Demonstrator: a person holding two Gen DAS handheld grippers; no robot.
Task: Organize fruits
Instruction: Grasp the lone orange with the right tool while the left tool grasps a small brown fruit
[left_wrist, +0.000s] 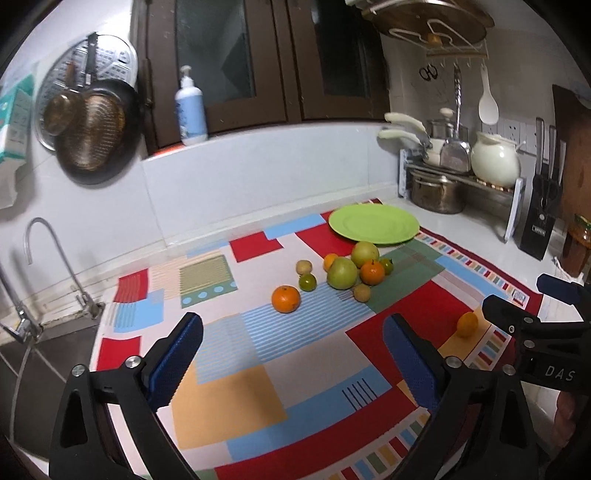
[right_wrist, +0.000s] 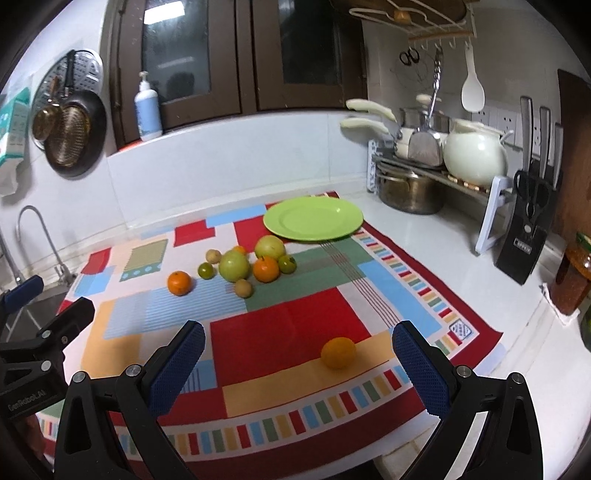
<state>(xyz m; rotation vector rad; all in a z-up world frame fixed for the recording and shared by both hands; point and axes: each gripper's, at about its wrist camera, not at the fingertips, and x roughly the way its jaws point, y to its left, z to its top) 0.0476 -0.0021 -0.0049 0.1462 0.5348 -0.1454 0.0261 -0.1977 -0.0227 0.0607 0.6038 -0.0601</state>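
While right tongs (right_wrist: 299, 365) gape, orange (right_wrist: 338, 352) lies between, untouched

We see a patchwork cloth (right_wrist: 288, 321) of red, sky-blue, sage-green, peach and off-white blocks, some striped, with a dark red border of small multicoloured rectangles. On it we note a plain lime-green plate (right_wrist: 313, 218), two pale yellow-green round fruits (right_wrist: 233, 266), bright orange citrus (right_wrist: 179, 283), one yellow-orange fruit (right_wrist: 338, 352) lying apart, small dark green fruits (right_wrist: 206, 270) and small tan ones (right_wrist: 243, 288). Both grippers (left_wrist: 293, 363) (right_wrist: 299, 363) are black with blue dimpled pads (right_wrist: 177, 373). We also note a cream pot (right_wrist: 474, 153) and a white-and-blue pump bottle (left_wrist: 191, 110).
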